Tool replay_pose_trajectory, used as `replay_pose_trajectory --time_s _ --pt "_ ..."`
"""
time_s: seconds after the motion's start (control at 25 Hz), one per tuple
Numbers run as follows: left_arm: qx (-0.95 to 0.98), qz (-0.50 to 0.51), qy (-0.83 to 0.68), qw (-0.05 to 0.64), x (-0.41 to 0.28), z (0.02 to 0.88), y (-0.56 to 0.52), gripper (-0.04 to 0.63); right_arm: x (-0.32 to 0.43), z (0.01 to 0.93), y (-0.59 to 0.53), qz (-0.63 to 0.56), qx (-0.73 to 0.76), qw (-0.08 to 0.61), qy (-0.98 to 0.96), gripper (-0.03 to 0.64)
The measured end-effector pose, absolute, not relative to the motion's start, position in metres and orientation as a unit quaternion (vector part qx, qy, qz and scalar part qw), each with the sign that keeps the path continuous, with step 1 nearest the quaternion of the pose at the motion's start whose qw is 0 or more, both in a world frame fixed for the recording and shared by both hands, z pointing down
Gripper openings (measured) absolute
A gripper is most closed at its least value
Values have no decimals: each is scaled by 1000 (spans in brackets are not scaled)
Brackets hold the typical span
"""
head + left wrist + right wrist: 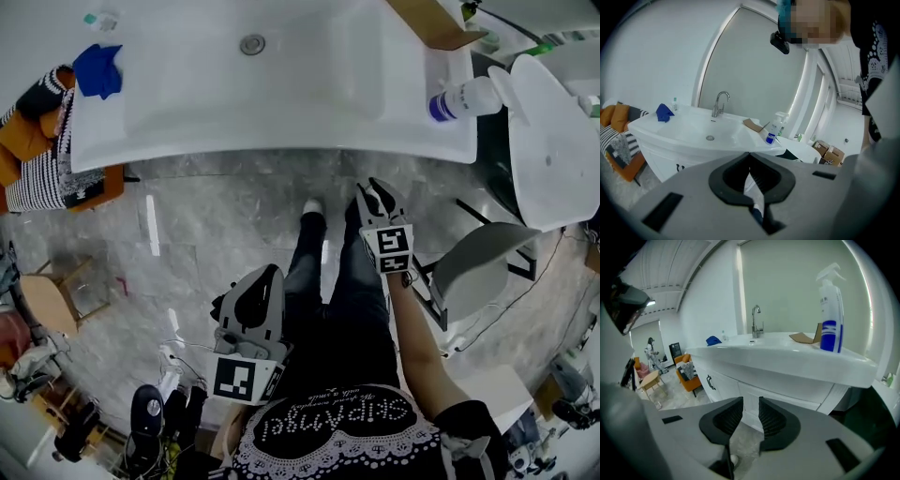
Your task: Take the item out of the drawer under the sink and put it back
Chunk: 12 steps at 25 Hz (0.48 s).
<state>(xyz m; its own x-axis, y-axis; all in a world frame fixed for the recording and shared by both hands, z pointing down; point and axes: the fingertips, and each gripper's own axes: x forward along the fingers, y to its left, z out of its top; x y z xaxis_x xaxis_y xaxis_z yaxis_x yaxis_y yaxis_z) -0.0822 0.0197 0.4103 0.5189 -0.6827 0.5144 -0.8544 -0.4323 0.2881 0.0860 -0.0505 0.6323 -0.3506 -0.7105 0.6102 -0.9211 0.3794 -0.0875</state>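
Cabinet fronts (724,383) under the white sink (787,362) are sitting shut just ahead of the right claw (750,401), white panels with a dark handle (710,382); the item is hiding from view. The right claw is hanging spread and empty, and the left claw (749,157) is resting pressed together on nothing.

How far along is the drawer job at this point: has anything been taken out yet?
Done: nothing visible; the cabinet under the sink has its fronts closed and no item is out. In hand: nothing; the right tool is open and empty, the left tool shut on nothing. Left: apparently everything, opening the drawer, taking the item out, returning it.
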Motion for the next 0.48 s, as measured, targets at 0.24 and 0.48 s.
replay_pose_trajectory --time_s 0.24,0.48 --pt "823 173 -467 272 -83 422 22 5 102 676 -85 227 540 248 -772 98" --pt "821 171 -466 282 -91 429 26 5 108 726 -109 247 561 266 -744 126"
